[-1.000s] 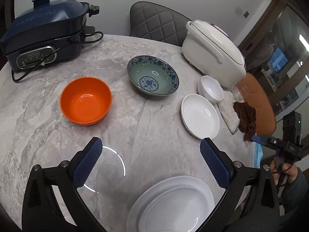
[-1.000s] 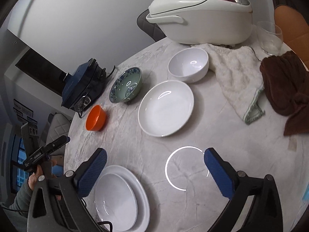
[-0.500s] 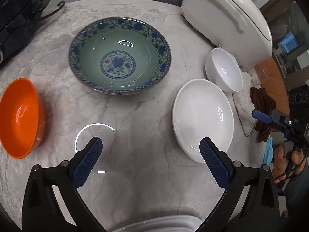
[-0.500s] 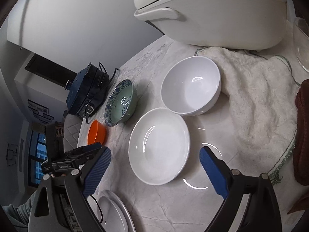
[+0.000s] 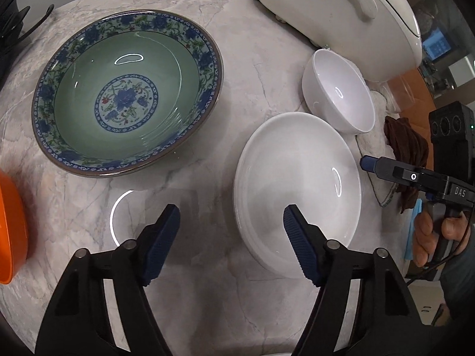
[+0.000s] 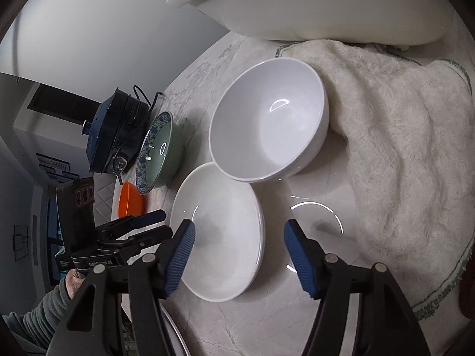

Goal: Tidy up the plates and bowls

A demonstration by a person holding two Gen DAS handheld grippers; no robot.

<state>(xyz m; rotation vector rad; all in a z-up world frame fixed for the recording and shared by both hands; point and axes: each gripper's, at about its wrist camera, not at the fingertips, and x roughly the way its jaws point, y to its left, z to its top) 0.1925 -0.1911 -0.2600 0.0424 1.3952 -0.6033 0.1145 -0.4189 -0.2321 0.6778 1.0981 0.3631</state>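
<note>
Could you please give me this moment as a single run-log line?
left claw: open, empty, at white plate near rim | right claw: open, empty, straddling plate's far rim | white bowl: untouched

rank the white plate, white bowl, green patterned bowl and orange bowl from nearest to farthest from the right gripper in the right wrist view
1. white plate, right at the right gripper, its rim between the fingers
2. white bowl, just behind the plate
3. green patterned bowl, far left
4. orange bowl, beyond it

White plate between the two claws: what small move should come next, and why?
Probably ease the left claw forward and close it on the white plate at its near rim. Both claws are open and empty, and the left one straddles that edge, while the right claw straddles the opposite edge.
</note>
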